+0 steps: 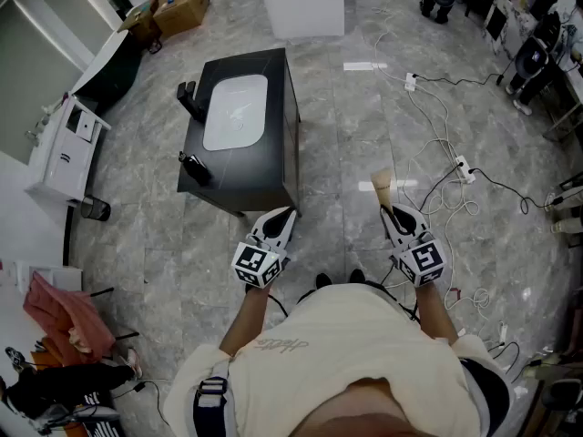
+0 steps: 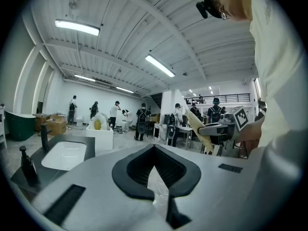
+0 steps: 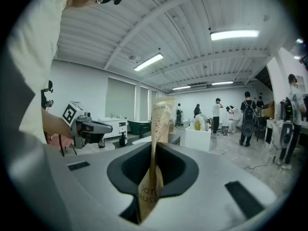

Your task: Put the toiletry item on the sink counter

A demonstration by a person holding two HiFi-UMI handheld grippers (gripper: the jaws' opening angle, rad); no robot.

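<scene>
The toiletry item is a tan paper toothbrush packet (image 1: 383, 188). My right gripper (image 1: 392, 211) is shut on its lower end, and the packet (image 3: 157, 143) stands up between the jaws in the right gripper view. The black sink counter (image 1: 278, 135) with its white basin (image 1: 235, 112) stands on the floor ahead and to the left. A faucet (image 1: 189, 98) and a dark dispenser bottle (image 1: 193, 167) sit on its left side. My left gripper (image 1: 281, 217) is shut and holds nothing, close to the counter's near corner. The left gripper view also shows the counter (image 2: 50, 170).
A white tub (image 1: 305, 5) stands beyond the counter, with cardboard boxes (image 1: 178, 5) to its left. Cables and power strips (image 1: 442, 157) trail over the floor at right. A white cabinet (image 1: 64, 148) and a pink cloth (image 1: 64, 312) are at left. Several people stand far off.
</scene>
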